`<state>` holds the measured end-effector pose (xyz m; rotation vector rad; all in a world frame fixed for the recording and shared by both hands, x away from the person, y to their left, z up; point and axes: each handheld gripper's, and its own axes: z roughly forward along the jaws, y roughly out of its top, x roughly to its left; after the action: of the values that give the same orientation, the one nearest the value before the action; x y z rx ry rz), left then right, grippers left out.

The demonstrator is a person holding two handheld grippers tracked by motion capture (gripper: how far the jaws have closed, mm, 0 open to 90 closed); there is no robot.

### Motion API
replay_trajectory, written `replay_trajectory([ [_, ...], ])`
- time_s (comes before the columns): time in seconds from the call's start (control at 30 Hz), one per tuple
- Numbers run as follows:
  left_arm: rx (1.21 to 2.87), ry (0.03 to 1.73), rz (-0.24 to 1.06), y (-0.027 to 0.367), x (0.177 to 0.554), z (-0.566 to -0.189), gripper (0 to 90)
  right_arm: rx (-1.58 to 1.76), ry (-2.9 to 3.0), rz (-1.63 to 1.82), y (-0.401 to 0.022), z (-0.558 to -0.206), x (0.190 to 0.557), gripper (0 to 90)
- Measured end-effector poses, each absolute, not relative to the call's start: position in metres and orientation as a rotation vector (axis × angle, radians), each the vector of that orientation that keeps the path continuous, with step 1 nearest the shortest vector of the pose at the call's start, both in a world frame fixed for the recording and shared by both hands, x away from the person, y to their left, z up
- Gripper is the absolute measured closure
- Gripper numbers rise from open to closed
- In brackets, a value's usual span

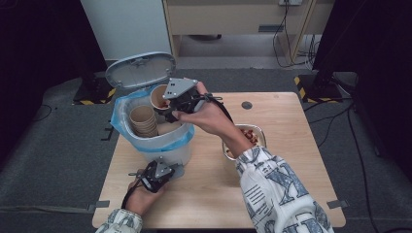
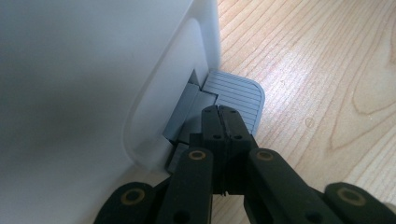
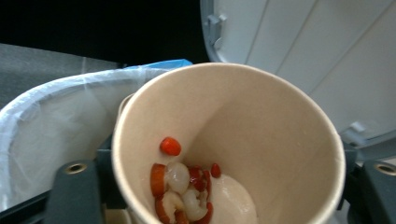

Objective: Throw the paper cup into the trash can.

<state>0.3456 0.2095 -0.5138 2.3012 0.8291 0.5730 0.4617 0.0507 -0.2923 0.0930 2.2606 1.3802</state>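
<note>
Left tongs (image 2: pixel 219 116) clenched, empty, tips on grey pedal (image 2: pixel 238 93) at bin (image 1: pixel 160 141) foot, near desk's (image 1: pixel 291 194) front-left: likely pressing it, which props lid (image 1: pixel 141 69) up. Right tongs (image 1: pixel 167 108) grasp paper cup (image 3: pixel 261 135), grip looking slack, above bin mouth beside stacked cups (image 1: pixel 143 121); leftovers (image 3: pixel 187 191) inside. Judged ready for drop.

Light wood desk (image 1: pixel 286 160) sitting on grey carpet (image 1: pixel 58 145), with black curtains (image 1: pixel 39 39) down both sides. At the back there's a pale wooden cabinet (image 1: pixel 233 19), loose black cables (image 1: pixel 291 43) and some yellow-black hazard tape (image 1: pixel 303 87) on the floor.
</note>
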Motion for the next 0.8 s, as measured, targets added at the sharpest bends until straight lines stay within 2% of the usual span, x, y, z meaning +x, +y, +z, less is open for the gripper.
replay_trajectory([
  [0.07,2.302,0.829,0.572,0.210,0.346,-0.514,89.2,0.116,2.283,1.400,0.052,-0.294,0.462,17.9],
  [0.17,2.302,0.828,0.573,0.210,0.346,-0.514,89.2,0.139,2.278,1.422,0.051,-0.292,0.462,15.5],
  [0.8,2.299,0.830,0.570,0.210,0.346,-0.514,89.0,0.252,2.293,1.406,0.039,-0.291,0.466,14.4],
])
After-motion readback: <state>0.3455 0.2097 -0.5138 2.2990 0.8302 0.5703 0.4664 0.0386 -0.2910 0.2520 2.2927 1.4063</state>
